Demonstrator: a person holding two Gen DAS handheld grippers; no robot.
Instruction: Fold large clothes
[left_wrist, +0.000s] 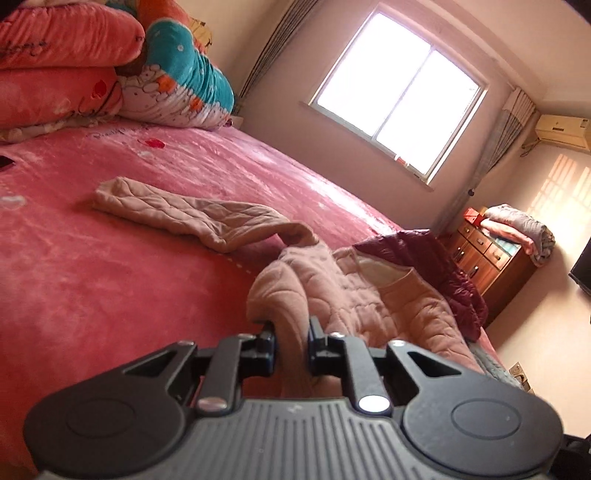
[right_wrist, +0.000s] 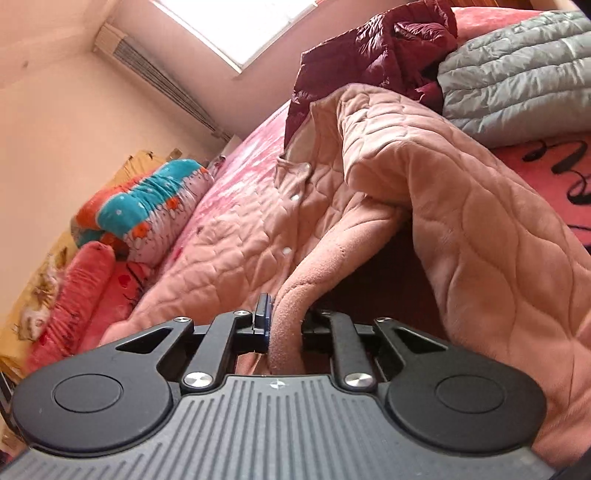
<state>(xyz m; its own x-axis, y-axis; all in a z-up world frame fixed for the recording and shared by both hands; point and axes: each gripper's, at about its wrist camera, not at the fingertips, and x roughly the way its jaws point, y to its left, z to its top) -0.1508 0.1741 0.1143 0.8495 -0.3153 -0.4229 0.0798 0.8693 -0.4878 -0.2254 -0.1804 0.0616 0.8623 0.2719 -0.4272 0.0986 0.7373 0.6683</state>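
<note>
Bedroom with a pink bed (left_wrist: 110, 266), both tongs gripping a quilted pink jacket (left_wrist: 354, 295).

Pink plush bedding covers the bed; at its far left, stacked pillows (left_wrist: 55, 74) and a teal-and-orange rolled blanket (left_wrist: 177, 77) lie against the wall. One jacket sleeve (left_wrist: 184, 212) stretches flat across the bed, while the body of the jacket lies bunched near the bed's right edge, touching a maroon puffer coat (left_wrist: 436, 266) just beyond it. The left tongs (left_wrist: 291, 328) are narrow, pinching a fold of the jacket's fabric between their pads. In the right wrist view, the right tongs (right_wrist: 286, 314) are likewise closed tight on the jacket's fleecy edge, with the quilted cloth draping up and over to the right. A grey puffer coat (right_wrist: 517, 74) lies beside the maroon one. Further right stand a bright window (left_wrist: 399, 96) and a wooden dresser (left_wrist: 487, 266).
</note>
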